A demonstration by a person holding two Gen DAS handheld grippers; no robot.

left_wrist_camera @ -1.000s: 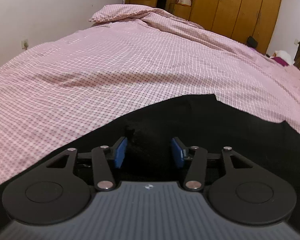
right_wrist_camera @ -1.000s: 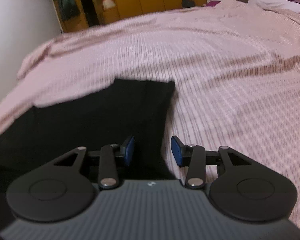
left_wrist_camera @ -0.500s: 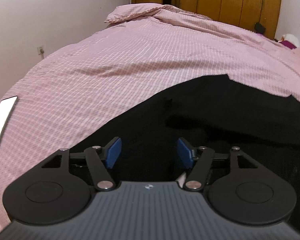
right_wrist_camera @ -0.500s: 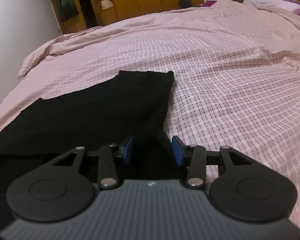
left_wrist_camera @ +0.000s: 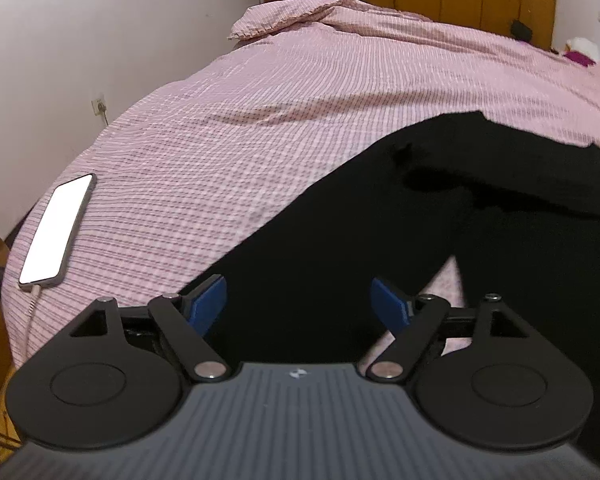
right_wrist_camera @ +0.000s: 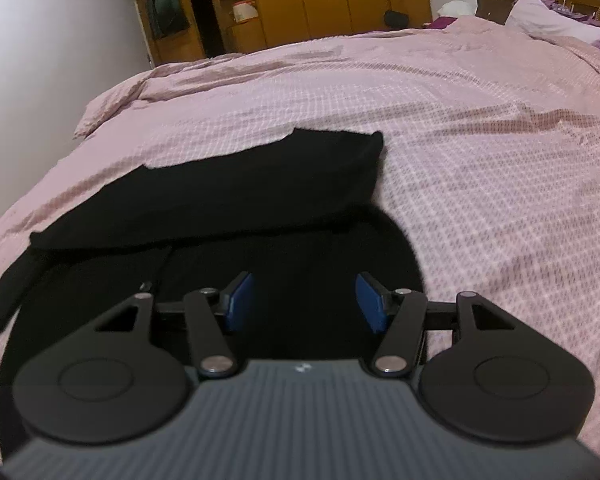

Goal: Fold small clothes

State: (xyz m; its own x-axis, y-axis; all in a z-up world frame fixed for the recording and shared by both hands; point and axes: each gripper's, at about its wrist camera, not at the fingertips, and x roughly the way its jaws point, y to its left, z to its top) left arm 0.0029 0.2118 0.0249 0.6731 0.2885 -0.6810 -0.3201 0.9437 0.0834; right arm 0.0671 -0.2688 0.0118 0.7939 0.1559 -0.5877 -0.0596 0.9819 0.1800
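A black, soft cloth garment [left_wrist_camera: 440, 216] lies spread on the bed, on top of the pink checked bedspread [left_wrist_camera: 300, 112], and both tools hang just over its near side. The left gripper [left_wrist_camera: 299, 300] stands wide, its blue pads [left_wrist_camera: 208, 298] well apart with only dark cloth showing between them and nothing pinched. To its right a small wedge of pink bedspread shows through where the garment's near edge splits or turns. The right gripper [right_wrist_camera: 305, 300] is also spread, a little less wide, and empty, with black fabric under and ahead of it.

From the right side the garment [right_wrist_camera: 228, 196] looks partly doubled: a far band with a squared corner lies over a lower layer, and a ridge runs across where the two meet. A narrow black strip trails off to the left near the bed's edge. Exactly what garment it is I can't say; the cloth is too dark to read seams.

My guess is that one fold is laid and both tools have let go, so the step in hand is lining up for the next grasp. That calls for lowering each gripper onto a near edge or corner, pinching through all layers, then lifting together so the cloth goes over evenly and doesn't drag the bedspread.

A white-screened phone [left_wrist_camera: 58, 230] on a cable lies near the left edge of the bed, well apart from the work.
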